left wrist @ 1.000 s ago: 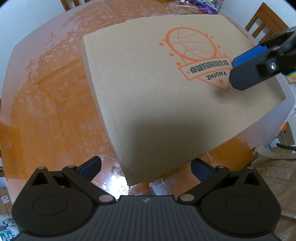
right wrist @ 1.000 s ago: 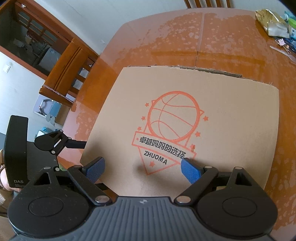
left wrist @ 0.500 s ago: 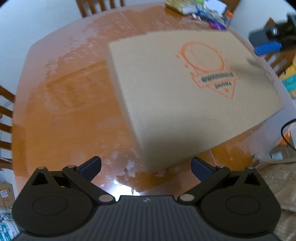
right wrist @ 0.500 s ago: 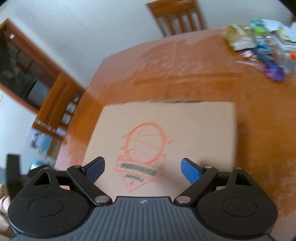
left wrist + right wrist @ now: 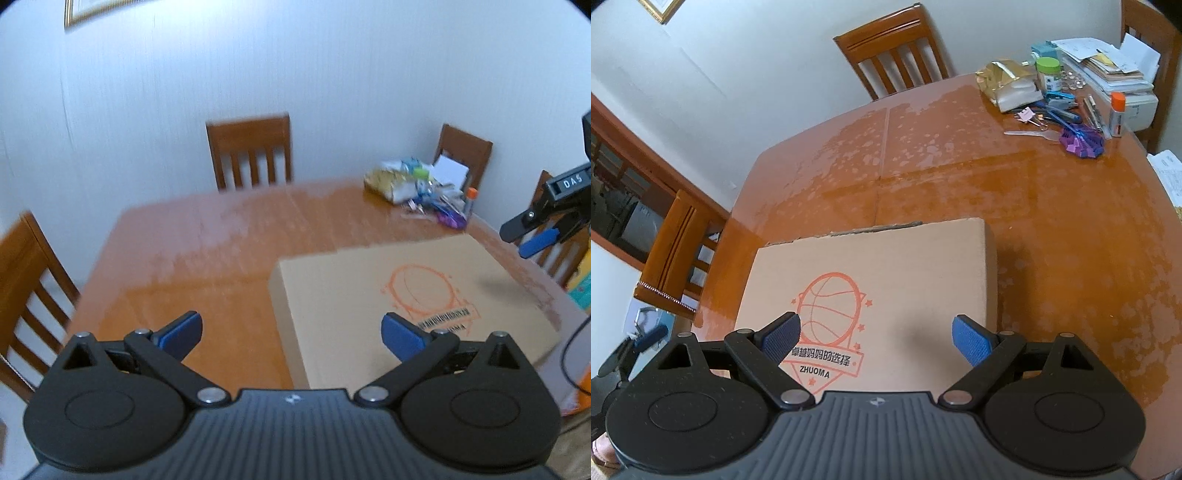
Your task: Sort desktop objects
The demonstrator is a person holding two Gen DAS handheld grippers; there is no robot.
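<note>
box logo (image 5: pixel 424 295) motion-blurred; right gripper (image 5: pixel 535 230) cropped at edge

Left view motion-blurred, perhaps shaking; table (image 5: pixel 1052 229) glare; fisheye edges bend.

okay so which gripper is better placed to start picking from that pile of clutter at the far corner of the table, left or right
Probably the right. Both grippers are open and empty, but the right gripper sits on the same side of the cardboard box as the clutter pile, with bare table between. The left gripper would have to cross over the box.

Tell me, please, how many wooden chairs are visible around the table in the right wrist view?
3: one at the far edge, one at the left, one behind the clutter; others may be hidden.
</note>
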